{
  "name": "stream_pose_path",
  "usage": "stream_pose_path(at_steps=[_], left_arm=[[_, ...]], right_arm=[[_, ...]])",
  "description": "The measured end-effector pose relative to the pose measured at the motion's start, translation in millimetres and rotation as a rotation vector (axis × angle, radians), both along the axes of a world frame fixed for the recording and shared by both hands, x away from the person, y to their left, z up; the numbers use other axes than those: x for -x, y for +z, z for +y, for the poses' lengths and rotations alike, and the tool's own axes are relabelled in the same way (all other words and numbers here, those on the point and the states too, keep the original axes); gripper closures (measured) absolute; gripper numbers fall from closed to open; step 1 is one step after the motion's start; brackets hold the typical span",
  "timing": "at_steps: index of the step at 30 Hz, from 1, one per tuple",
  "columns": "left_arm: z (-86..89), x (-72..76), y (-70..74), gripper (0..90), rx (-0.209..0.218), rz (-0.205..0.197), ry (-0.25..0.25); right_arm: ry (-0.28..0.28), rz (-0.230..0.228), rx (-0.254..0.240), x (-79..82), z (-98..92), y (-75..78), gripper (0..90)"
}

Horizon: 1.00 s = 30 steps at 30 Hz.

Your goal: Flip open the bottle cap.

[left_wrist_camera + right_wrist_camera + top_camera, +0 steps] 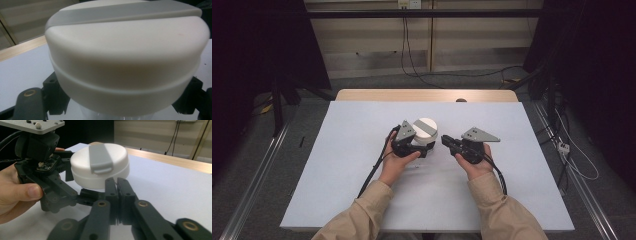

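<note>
On the left of the high view, the left hand (pixel 396 162) holds the left gripper (pixel 412 146) on the pale sheet (pixel 337 165) that covers the table (pixel 427 95). Its cable (pixel 374 170) runs back along the sleeve (pixel 357 217). Its jaws reach around the lower part of a white container (pixel 425 131) with a round lid and a grey strap (pixel 422 129) across the top. In the left gripper view the container (pixel 127 55) is very close and stands between the two black jaws, one at each lower corner. The jaws are spread to the container's width and seem to touch its sides, but I cannot tell if they really press it. The container stands upright near the middle of the sheet.

To the right, the right hand (pixel 474 160) holds the right gripper (pixel 447 141), with its tip pointing at the container. In the right gripper view its jaws are pressed together with nothing between them, and the tip (pixel 116 182) is just beside the container (pixel 100 168), at its lower edge. I cannot tell if it touches. The left gripper (pixel 50 185) is also seen here, at the container's far side.
</note>
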State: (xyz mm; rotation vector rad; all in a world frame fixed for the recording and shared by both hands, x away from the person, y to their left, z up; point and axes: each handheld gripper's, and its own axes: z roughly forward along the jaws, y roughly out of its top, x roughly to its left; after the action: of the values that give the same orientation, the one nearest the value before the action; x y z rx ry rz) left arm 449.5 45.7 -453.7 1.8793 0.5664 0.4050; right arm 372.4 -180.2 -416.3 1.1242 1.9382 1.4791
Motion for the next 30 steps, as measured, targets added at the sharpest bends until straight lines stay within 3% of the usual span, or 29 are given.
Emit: stream_pose_path(at_steps=[18, 30], left_arm=[[-0.2, 0.1, -0.1, 18.5, 0.001, 0.002, -0.001], [-0.1, -0.2, -0.3, 18.5, 0.001, 0.001, -0.002]], right_arm=[[0.042, 0.012, 0.057, -7.5, 13.1, 0.8, 90.0], [0.053, 0.011, 0.06, -9.6, 17.0, 3.5, 90.0]])
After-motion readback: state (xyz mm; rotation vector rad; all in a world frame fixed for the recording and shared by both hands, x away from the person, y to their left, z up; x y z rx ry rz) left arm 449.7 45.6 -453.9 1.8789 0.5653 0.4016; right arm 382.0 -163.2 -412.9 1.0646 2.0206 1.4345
